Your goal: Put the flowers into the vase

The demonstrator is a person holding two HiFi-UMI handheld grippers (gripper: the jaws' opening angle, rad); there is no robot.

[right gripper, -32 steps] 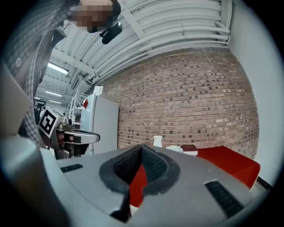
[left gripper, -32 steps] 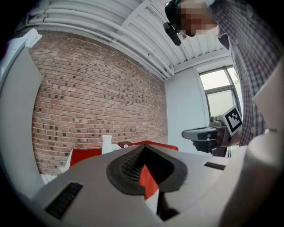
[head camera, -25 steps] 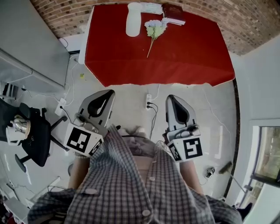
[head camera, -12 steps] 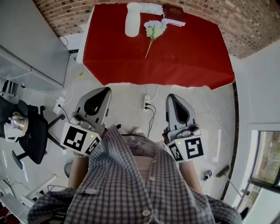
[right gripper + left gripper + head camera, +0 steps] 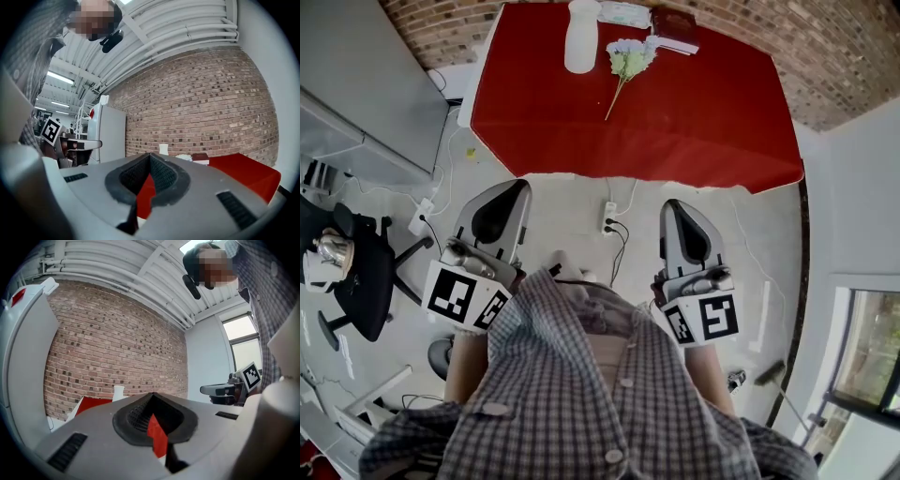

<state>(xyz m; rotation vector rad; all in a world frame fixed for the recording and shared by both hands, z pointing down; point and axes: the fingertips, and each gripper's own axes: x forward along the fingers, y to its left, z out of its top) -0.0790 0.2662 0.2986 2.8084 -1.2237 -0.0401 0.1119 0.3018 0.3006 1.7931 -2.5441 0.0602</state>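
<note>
A white vase (image 5: 581, 36) stands upright at the far edge of a table with a red cloth (image 5: 694, 112). Beside it, to its right, a pale flower bunch (image 5: 628, 62) lies on the cloth, stem towards me. My left gripper (image 5: 508, 186) and right gripper (image 5: 679, 205) are held level over the floor, well short of the table, both shut with nothing between the jaws. The left gripper view shows the vase (image 5: 118, 393) and a strip of red cloth (image 5: 91, 405) beyond its closed jaws. The right gripper view shows the vase (image 5: 163, 149) and the cloth (image 5: 246, 171).
A book (image 5: 673, 22) and a white packet (image 5: 623, 13) lie at the table's far edge against a brick wall. A power strip (image 5: 608, 217) with cables lies on the floor before the table. An office chair (image 5: 356, 281) stands at the left by a grey cabinet (image 5: 356, 84).
The table with vase and flowers has slid up in the head view. Both grippers sit a little lower in it, still shut.
</note>
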